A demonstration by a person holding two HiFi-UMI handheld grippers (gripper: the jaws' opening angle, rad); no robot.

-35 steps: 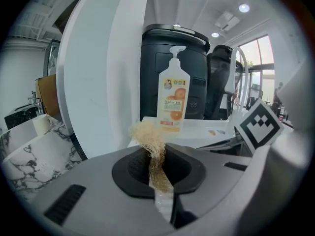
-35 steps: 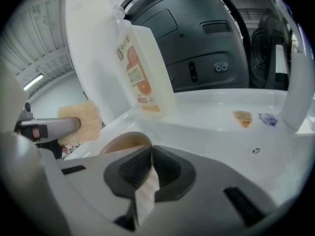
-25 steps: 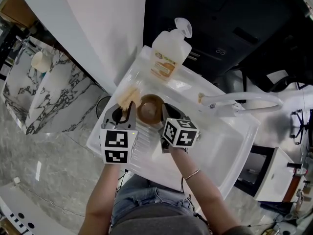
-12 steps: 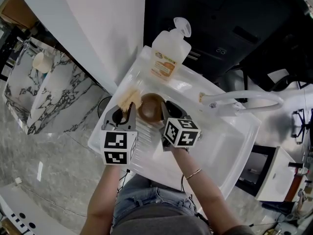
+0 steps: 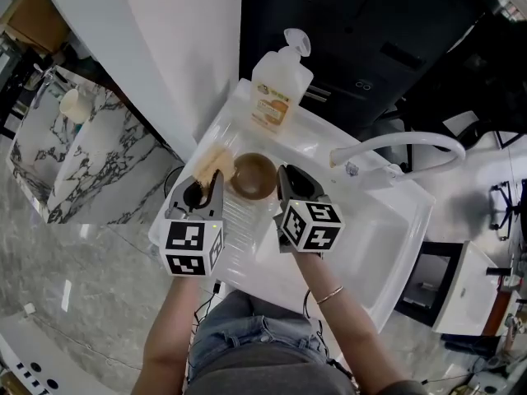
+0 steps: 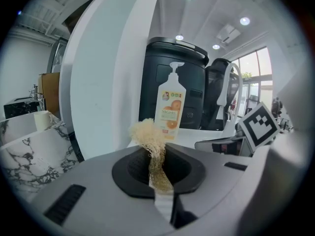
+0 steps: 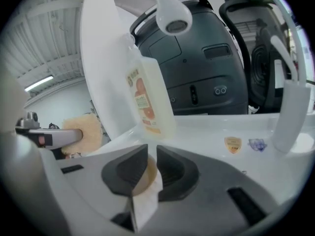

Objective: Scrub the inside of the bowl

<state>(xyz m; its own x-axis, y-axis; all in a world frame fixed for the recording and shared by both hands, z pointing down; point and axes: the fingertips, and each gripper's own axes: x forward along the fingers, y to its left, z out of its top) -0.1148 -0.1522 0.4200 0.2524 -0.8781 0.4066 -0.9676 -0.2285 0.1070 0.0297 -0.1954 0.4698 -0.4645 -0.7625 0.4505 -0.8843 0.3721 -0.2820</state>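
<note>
A brown bowl (image 5: pixel 254 176) is held over the white sink (image 5: pixel 379 245), its opening facing up. My right gripper (image 5: pixel 281 174) is shut on the bowl's right rim, and the tan rim (image 7: pixel 144 175) shows pinched between the jaws in the right gripper view. My left gripper (image 5: pixel 215 179) is shut on a pale loofah sponge (image 5: pixel 210 164), just left of the bowl and outside it. In the left gripper view the loofah sponge (image 6: pixel 148 136) sticks up from the closed jaws. The right gripper view shows the loofah sponge (image 7: pixel 83 132) off to the left.
A soap pump bottle (image 5: pixel 279 84) stands on the sink's back edge, just beyond the bowl. A white curved faucet (image 5: pixel 399 147) arches over the right side of the basin. A white wall panel (image 5: pixel 173 48) rises at the left, with a marble counter (image 5: pixel 90 155) beside it.
The left gripper and sponge have drawn a little left, away from the bowl. The bowl sits slightly higher in the view, still held by the right gripper.
</note>
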